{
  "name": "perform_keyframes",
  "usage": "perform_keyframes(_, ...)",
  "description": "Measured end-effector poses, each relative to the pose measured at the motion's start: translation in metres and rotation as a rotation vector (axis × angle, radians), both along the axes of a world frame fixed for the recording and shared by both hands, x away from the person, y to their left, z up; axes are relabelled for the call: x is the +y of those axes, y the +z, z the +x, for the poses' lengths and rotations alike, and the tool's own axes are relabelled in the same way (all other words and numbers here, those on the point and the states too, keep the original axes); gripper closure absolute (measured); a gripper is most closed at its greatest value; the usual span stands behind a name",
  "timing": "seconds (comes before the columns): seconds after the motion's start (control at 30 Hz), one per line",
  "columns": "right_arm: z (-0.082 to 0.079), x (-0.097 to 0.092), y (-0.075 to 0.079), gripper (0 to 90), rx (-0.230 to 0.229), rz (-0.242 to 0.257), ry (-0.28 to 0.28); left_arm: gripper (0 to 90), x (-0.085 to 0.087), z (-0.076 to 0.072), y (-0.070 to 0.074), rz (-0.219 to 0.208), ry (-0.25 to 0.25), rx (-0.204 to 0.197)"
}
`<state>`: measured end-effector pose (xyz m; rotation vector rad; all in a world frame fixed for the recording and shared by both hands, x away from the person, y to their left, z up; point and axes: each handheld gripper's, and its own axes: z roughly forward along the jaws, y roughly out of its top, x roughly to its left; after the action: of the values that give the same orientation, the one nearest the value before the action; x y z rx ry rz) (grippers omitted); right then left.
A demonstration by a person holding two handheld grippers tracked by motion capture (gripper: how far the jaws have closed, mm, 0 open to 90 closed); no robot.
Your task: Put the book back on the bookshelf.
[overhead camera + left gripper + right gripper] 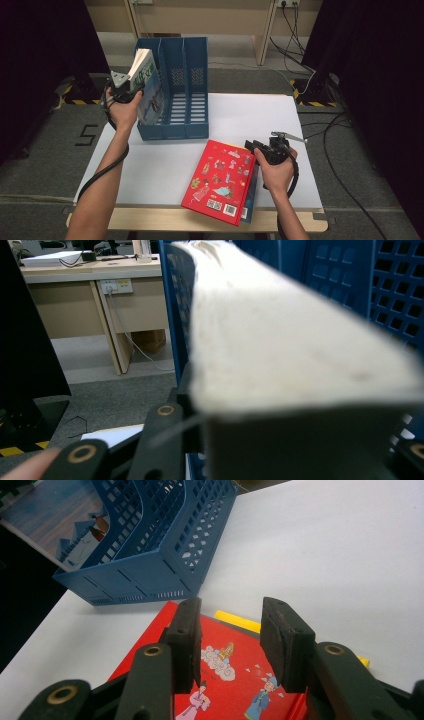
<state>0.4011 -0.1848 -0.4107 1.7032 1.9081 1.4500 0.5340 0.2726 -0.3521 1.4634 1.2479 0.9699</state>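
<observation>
High view: left tongs (131,91) seemingly pinch a book (148,87) entering the blue file rack (182,85). Right tongs (256,148), spread, hover beside the unshelved red book (220,181).

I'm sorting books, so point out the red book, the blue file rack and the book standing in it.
red book (220,180), high view, middle of its front cover.
blue file rack (196,75), high view, perforated right divider.
standing book (149,92), high view, its illustrated cover.
</observation>
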Motion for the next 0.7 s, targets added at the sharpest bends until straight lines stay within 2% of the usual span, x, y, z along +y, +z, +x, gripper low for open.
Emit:
perform_keyframes(0.23, -0.0018, 0.0027, -0.0016, 60.7, 0.001, 0.031, -0.003, 57.7, -0.0028, -0.0055, 0.0022, -0.032, 0.000, 0.011)
perform_keyframes(0.57, -0.0014, 0.0041, -0.0059, 60.7, -0.018, 0.021, -0.008, 59.2, -0.0006, -0.0063, 0.0007, -0.021, -0.006, 0.025)
perform_keyframes(0.7, -0.0007, 0.0053, -0.0081, 60.6, -0.009, 0.026, -0.006, 59.9, -0.0006, -0.0044, -0.0011, -0.025, -0.003, 0.030)
